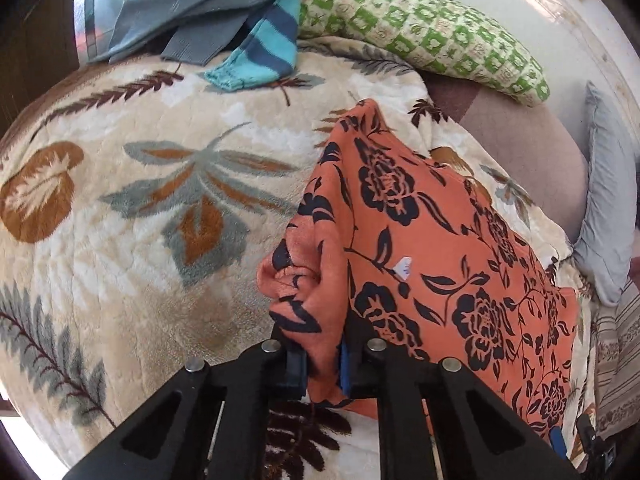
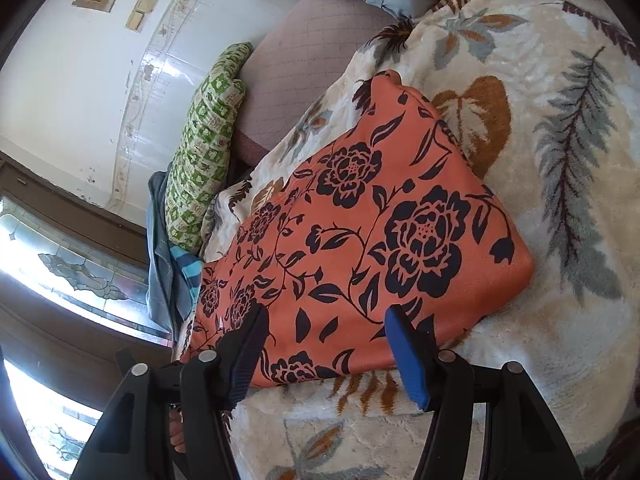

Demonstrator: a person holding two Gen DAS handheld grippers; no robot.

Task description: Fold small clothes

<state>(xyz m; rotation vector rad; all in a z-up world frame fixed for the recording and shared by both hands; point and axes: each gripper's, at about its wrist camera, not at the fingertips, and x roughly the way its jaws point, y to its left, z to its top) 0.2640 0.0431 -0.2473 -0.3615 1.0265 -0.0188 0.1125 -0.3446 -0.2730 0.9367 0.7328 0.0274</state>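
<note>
An orange garment with black flowers lies folded on the leaf-patterned blanket. My left gripper is shut on a bunched corner of it, and the cloth is lifted and puckered between the pads. In the right wrist view the same orange garment lies flat. My right gripper stands open over its near edge, one finger on each side of the cloth, and the pads do not press on it. The right gripper's fingertips also show at the lower right of the left wrist view.
A green patterned pillow lies at the back. Beside it are a turquoise-and-navy striped garment and a grey-blue garment. A pale blue pillow sits by the tiled wall. A window is beyond the bed's edge.
</note>
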